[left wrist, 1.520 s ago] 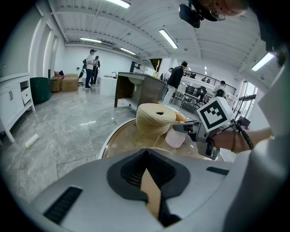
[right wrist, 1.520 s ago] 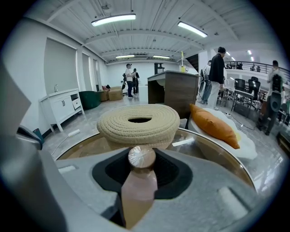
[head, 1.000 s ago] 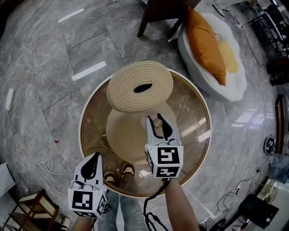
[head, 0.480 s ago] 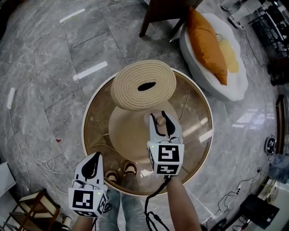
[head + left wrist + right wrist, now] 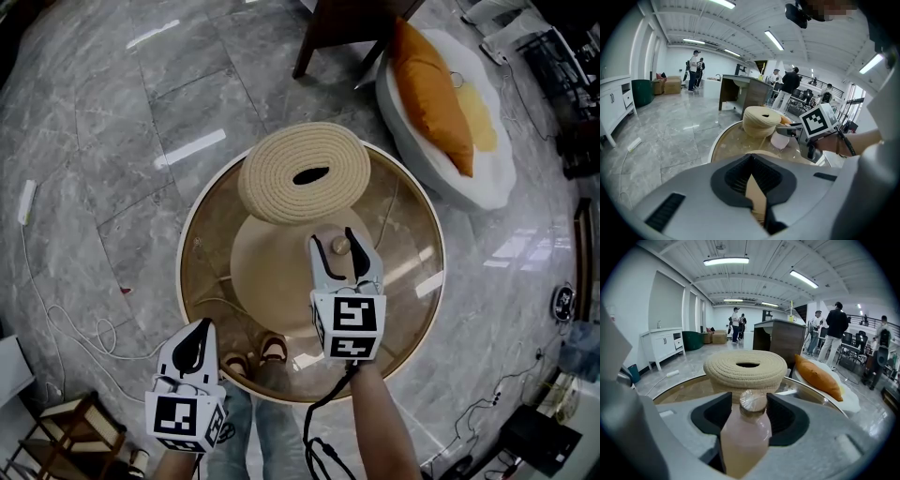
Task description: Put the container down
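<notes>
A pinkish translucent bottle (image 5: 744, 434) with a crinkled tan cap (image 5: 340, 247) stands upright between the jaws of my right gripper (image 5: 339, 242), over the middle of the round glass table (image 5: 412, 309). Those jaws are opening, and the bottle is still between them with gaps showing beside its cap. From the left gripper view the bottle (image 5: 780, 140) seems to rest on the glass, just in front of the woven rope basket (image 5: 303, 172). My left gripper (image 5: 195, 339) hangs off the table's near left edge, shut and empty.
A white floor cushion (image 5: 487, 178) with an orange pillow (image 5: 433, 94) lies to the right of the table. Dark wooden furniture legs (image 5: 330, 37) stand behind it. A cable and power strip (image 5: 26, 202) lie on the floor at left. Several people stand far off (image 5: 834, 331).
The right gripper's jaws have spread wider around the bottle. The left gripper has stayed where it was.
</notes>
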Motion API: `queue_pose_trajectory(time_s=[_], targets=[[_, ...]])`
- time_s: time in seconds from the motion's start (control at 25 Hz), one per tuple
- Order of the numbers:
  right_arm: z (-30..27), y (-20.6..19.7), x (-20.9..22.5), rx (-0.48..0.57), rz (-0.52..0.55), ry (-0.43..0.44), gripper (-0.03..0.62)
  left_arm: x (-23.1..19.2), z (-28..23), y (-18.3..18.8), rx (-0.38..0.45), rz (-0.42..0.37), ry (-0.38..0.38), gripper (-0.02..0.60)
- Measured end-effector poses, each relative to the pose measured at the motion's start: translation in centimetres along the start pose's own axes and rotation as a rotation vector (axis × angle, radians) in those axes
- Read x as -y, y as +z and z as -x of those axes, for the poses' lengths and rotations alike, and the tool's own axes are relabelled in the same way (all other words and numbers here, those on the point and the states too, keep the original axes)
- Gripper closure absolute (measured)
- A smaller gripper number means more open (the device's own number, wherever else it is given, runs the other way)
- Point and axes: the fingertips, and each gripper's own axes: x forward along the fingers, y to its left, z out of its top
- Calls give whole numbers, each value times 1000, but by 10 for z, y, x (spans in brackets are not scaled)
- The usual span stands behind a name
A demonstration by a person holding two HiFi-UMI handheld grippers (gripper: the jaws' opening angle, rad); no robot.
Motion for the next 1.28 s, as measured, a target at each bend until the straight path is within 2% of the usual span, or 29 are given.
queue_pose_trajectory(time_s=[0.16,0.44,0.68,0.96,1.28], targets=[[9,7,5,52,-25,-31,352,1,5,5,12,-4,0,577],[32,19,7,80,-22,-78,349,-1,19,3,28,9,-1,577],[67,20,7,57,-44,-105,350,4,37,11,49,12,-18,577],[140,42,11,97,-145,-161,363,19,70,49,79,-1,-62,577],[266,90,13,162,-249,-225,391,53,141,113,136,-40,-131,577]])
